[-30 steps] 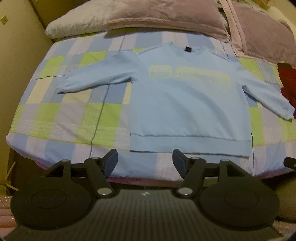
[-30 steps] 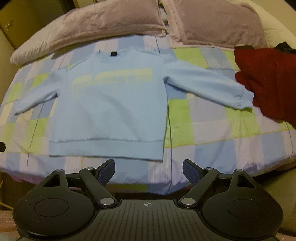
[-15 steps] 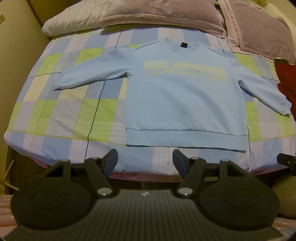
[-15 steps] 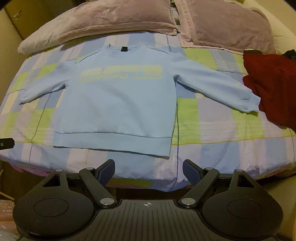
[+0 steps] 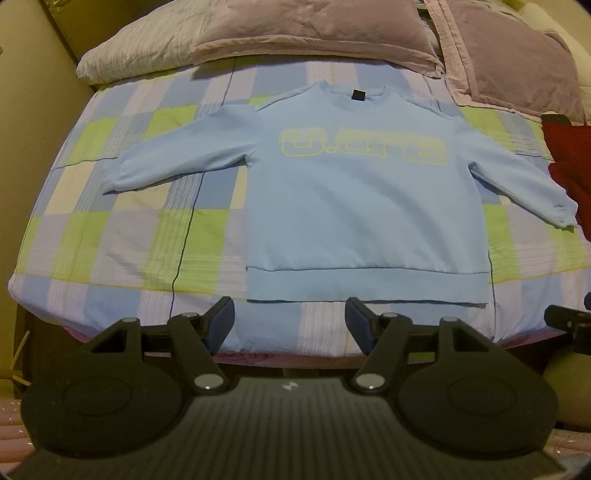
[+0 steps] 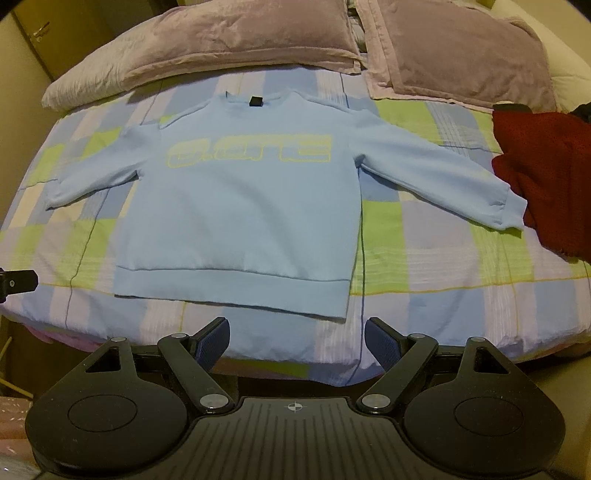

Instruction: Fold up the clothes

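A light blue sweatshirt [image 5: 354,206] [image 6: 240,210] with yellow lettering lies flat and face up on the checked bedsheet [image 5: 122,236] [image 6: 443,258], both sleeves spread out, hem toward me. My left gripper [image 5: 290,325] hovers open just short of the hem's left half, holding nothing. My right gripper [image 6: 297,341] is open too, below the hem's right corner near the bed's front edge, with nothing between its fingers. The tip of the other gripper shows at each view's edge.
Two mauve pillows [image 5: 295,29] [image 6: 454,51] lie along the head of the bed. A dark red garment [image 6: 546,173] [image 5: 570,170] is heaped at the right, touching the right cuff. A yellowish wall or cabinet [image 5: 33,92] borders the left side.
Both grippers have moved closer to the bed's front edge, so the sweatshirt looks larger and sits lower in both views. The jaws stayed open; the garment has not moved.
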`<state>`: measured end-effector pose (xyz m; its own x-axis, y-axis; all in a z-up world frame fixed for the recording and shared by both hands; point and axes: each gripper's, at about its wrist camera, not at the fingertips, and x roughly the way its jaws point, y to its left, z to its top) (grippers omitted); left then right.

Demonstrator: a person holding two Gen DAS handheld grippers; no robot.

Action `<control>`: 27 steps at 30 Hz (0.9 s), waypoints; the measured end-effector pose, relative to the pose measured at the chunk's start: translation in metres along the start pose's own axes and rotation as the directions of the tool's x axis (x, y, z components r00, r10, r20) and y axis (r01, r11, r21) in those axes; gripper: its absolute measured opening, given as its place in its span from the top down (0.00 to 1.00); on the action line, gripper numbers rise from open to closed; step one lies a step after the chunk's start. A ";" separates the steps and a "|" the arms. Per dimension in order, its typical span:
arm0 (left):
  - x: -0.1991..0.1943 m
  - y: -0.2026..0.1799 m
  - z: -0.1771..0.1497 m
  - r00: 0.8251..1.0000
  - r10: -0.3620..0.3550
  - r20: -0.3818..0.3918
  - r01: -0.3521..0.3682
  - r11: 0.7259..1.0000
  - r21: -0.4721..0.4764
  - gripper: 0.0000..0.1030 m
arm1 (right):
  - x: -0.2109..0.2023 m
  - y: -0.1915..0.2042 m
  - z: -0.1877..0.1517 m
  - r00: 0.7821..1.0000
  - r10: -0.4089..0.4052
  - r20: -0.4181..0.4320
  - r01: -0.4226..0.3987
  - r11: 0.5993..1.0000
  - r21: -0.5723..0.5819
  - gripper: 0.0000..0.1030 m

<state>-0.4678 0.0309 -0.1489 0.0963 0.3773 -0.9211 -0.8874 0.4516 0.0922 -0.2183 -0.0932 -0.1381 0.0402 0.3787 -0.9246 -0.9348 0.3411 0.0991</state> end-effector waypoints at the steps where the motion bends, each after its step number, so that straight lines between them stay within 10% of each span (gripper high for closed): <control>1: 0.000 0.001 0.001 1.000 0.000 0.002 0.000 1.000 -0.001 0.39 | 0.000 0.000 0.000 1.000 0.000 0.001 0.000 1.000 0.000 0.19; 27: 0.044 0.072 0.059 1.000 0.002 -0.003 -0.003 0.984 -0.177 0.39 | 0.028 0.012 0.067 1.000 -0.002 -0.011 0.003 1.000 0.028 0.19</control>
<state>-0.5012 0.1275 -0.1601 0.0928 0.3762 -0.9219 -0.9534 0.3005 0.0266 -0.2051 -0.0210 -0.1387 0.0386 0.3686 -0.9288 -0.9244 0.3661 0.1068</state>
